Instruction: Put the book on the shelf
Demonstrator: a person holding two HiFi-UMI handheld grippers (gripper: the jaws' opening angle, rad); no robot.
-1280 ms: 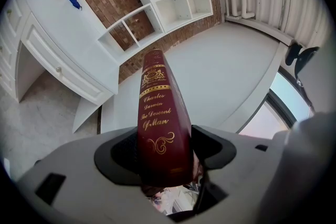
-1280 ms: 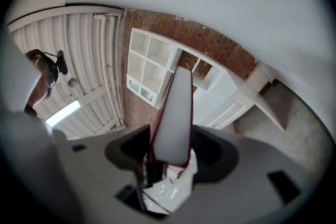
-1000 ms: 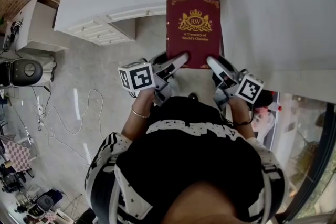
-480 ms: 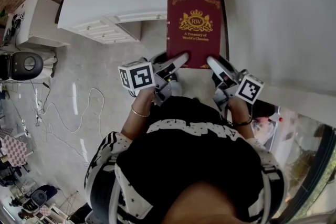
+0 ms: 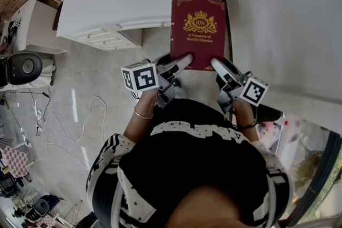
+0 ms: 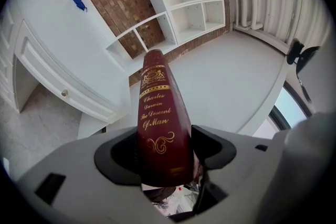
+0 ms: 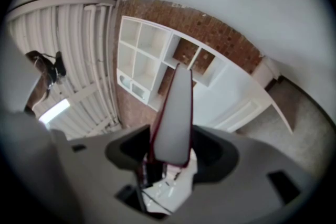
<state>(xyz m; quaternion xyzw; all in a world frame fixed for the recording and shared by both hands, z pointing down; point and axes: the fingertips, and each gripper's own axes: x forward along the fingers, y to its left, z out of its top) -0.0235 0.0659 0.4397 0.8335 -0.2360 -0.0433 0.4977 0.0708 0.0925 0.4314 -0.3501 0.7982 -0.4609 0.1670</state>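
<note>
— Where's the book [image 5: 198, 32]?
— In the air, cover up; left tool [image 5: 180, 64] and right tool [image 5: 218, 67] each clamp its near edge.
— And the shelf [image 6: 190, 5]?
— Only the gripper views show it, white against brick, well ahead.

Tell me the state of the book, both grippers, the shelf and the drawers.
Book: closed, held in the air, cover up.
Left gripper: shut on the book's spine.
Right gripper: shut on the book's page edge.
Shelf: book not on it yet.
Drawers: shut.
</note>
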